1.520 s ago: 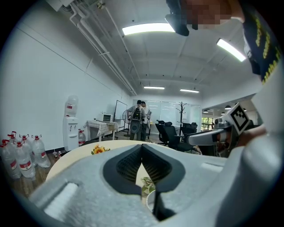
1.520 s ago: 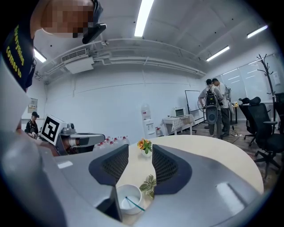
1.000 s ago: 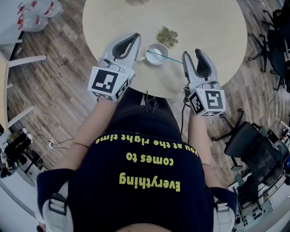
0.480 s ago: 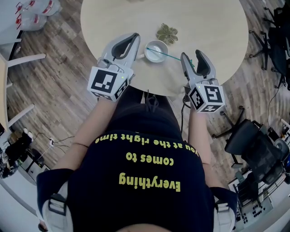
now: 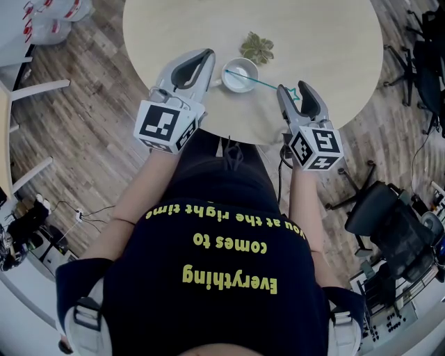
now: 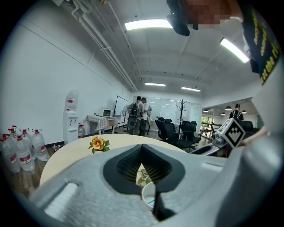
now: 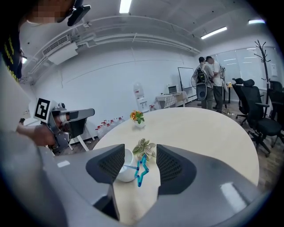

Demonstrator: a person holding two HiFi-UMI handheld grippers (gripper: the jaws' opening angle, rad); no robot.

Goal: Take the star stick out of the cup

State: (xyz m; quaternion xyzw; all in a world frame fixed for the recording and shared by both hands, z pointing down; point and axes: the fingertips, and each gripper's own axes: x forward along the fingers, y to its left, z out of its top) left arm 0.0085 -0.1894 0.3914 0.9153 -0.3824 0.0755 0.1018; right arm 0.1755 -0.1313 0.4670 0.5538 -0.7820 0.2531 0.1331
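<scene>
A small white cup stands on the round beige table. A thin teal star stick leans out of the cup to the right, and its star lies between the fingers of my right gripper. In the right gripper view the star hangs in the gap of the right gripper, which is open with neither pad touching it, and the cup is just behind. My left gripper is shut, close by the cup's left side and handle. The cup's rim shows below the shut left gripper.
A green succulent sits just beyond the cup. A small orange flower pot stands farther out on the table. An office chair is at the right, water bottles at the far left. People stand far off in the room.
My right gripper has moved forward and slightly left with its jaws spread wider, so the star now lies between them. The left gripper has stayed shut by the cup.
</scene>
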